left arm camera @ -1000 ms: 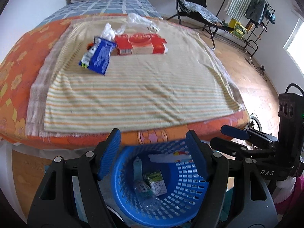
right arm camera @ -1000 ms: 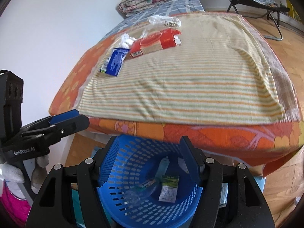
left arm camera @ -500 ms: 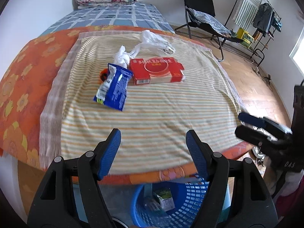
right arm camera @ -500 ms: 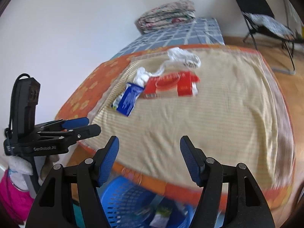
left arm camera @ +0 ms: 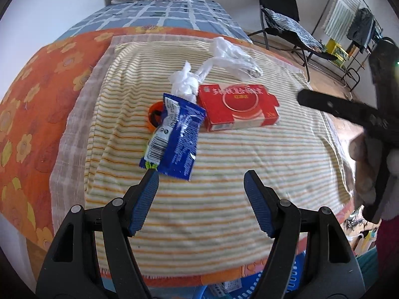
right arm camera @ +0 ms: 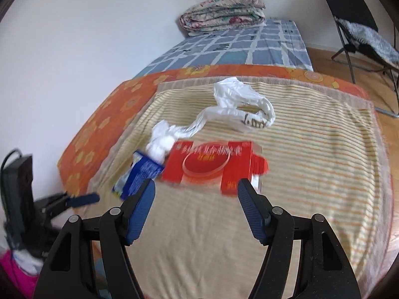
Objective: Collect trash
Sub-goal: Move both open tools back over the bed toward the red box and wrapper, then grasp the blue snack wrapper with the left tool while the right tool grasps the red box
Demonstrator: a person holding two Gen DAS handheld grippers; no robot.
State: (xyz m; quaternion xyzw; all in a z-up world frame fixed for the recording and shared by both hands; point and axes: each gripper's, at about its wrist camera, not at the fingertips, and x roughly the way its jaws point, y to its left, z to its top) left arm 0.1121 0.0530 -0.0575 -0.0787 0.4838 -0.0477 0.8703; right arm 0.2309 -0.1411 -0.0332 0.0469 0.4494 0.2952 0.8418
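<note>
The trash lies in a cluster on the striped towel [left arm camera: 224, 174] spread over the bed. At its centre is a flattened red carton [left arm camera: 239, 106]; touching its left end is a blue snack wrapper [left arm camera: 178, 137], which partly covers a small orange-and-black object [left arm camera: 154, 112]. A crumpled white tissue [left arm camera: 184, 81] sits just behind the wrapper, and a clear plastic bag [left arm camera: 232, 54] trails away behind the carton. The left gripper [left arm camera: 200, 204] hovers over the towel on the near side of the carton, jaws wide apart and empty. The right gripper [right arm camera: 195, 211] is likewise spread and holds nothing. The rim of a blue basket [left arm camera: 281, 281] shows below the bed's near edge
</note>
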